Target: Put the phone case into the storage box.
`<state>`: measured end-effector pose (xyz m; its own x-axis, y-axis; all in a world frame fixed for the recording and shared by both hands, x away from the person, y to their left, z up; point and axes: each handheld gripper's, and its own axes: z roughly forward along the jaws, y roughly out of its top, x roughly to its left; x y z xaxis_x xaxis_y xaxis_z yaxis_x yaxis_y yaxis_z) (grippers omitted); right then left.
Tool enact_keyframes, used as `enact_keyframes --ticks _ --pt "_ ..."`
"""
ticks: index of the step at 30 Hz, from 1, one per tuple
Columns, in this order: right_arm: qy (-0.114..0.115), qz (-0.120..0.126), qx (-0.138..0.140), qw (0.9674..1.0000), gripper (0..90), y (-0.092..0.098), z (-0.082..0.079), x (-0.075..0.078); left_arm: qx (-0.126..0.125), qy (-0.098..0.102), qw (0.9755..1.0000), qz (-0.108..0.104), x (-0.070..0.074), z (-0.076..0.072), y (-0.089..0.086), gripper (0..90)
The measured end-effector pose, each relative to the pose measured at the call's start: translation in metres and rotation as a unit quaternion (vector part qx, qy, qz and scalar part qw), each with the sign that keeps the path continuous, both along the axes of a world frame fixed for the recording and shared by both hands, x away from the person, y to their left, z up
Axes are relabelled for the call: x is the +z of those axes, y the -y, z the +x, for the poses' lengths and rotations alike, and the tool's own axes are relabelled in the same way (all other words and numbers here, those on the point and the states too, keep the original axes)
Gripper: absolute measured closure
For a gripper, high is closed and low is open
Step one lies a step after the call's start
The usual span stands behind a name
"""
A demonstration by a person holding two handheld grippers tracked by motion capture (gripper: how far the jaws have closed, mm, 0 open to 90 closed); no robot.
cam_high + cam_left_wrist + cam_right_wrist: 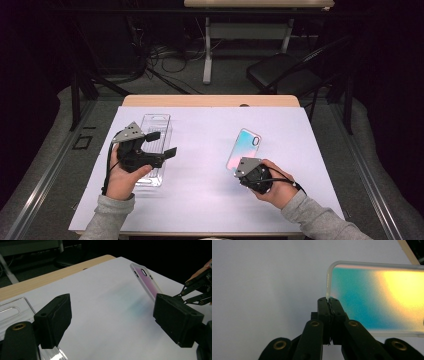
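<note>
Phone case pinched at its near end
The right gripper clamped the phone case, its length running away; the left gripper stood open over the clear tray

My black grippers work over a white sheet on a tan table: my phone case shimmers teal, pink and yellow, the tray is clear.

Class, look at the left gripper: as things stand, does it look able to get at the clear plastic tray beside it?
Probably yes. The left gripper hangs with open jaws right over the clear plastic tray, and nothing lies between them. The right gripper is busy elsewhere, shut on the iridescent phone case.
</note>
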<state>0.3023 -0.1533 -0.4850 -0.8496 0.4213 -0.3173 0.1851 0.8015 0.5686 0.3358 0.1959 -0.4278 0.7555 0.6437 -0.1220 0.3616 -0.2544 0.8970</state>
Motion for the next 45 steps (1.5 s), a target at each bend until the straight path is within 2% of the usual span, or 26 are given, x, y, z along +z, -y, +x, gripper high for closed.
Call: enact_keyframes --ticks 7,14,30,35,36,45 --pt "0.037 -0.003 0.002 0.9993 89.0 -0.001 -0.001 0.001 0.000 -0.002 1.0000 0.001 -0.001 0.000 0.001 15.5" --pt "0.079 -0.019 0.009 0.9967 89.0 -0.001 -0.001 -0.002 -0.001 -0.004 1.0000 0.002 -0.002 0.001 0.002 15.5" --pt "0.106 -0.026 0.020 0.9938 89.0 -0.009 0.003 -0.005 0.003 -0.011 0.9999 -0.006 -0.003 0.002 0.003 16.2" --pt "0.111 -0.026 0.025 0.9932 89.0 -0.013 0.004 -0.004 0.002 -0.013 0.9999 -0.006 -0.004 0.002 0.005 16.3" --pt "0.110 -0.020 0.021 0.9935 89.1 -0.014 0.003 -0.004 0.002 -0.014 0.9999 -0.005 -0.004 0.002 0.005 16.4" --pt "0.120 -0.024 0.032 0.9920 89.0 -0.024 0.003 -0.002 -0.003 -0.021 0.9998 -0.004 -0.006 0.002 0.010 17.7"
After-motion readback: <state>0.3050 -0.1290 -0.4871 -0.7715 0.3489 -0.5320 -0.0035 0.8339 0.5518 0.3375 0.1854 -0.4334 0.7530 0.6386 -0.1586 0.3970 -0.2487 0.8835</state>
